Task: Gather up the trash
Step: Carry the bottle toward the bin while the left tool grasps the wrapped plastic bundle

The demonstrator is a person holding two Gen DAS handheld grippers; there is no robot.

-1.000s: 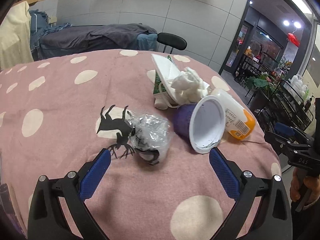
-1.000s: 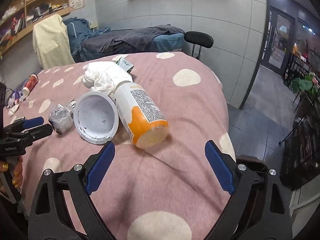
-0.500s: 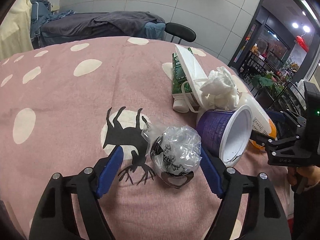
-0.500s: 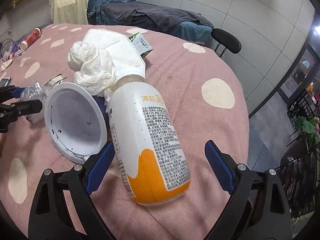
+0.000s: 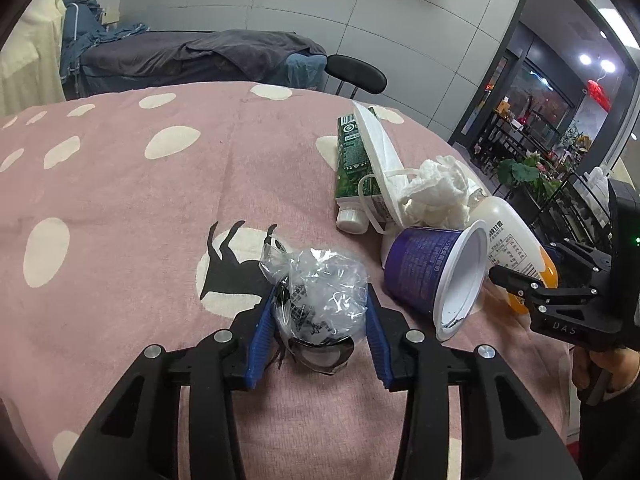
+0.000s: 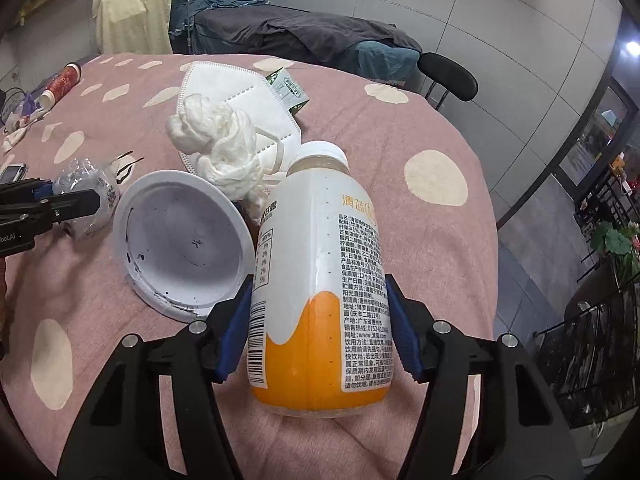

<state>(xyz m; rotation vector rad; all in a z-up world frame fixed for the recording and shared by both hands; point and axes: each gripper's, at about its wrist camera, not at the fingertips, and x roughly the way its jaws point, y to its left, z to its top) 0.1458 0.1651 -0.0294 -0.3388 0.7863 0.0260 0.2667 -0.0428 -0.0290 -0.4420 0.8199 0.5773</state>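
Observation:
A crumpled clear plastic wrapper (image 5: pixel 324 292) lies on the pink dotted tablecloth (image 5: pixel 120 200). My left gripper (image 5: pixel 322 300) is closing on it, and both blue pads touch its sides. A white and orange bottle (image 6: pixel 320 260) lies on its side. My right gripper (image 6: pixel 318 284) is closing around the bottle's lower half, with its pads against the label. Between the two grippers a purple cup (image 5: pixel 424 268) lies tipped over. Behind it are a white tissue wad (image 5: pixel 436 188), a white face mask (image 5: pixel 374 140) and a green tube (image 5: pixel 354 164).
A red paper cup (image 6: pixel 64 80) and a phone (image 6: pixel 12 172) lie at the table's far left. A black chair (image 5: pixel 356 72) and a bed with dark covers (image 5: pixel 192 56) stand behind the table. The table's rounded edge (image 6: pixel 480 184) drops off to the right.
Both grippers moved forward and narrowed. The left one now brackets and touches the plastic wrapper. The right one rolled, came up to the bottle and now clasps its sides.

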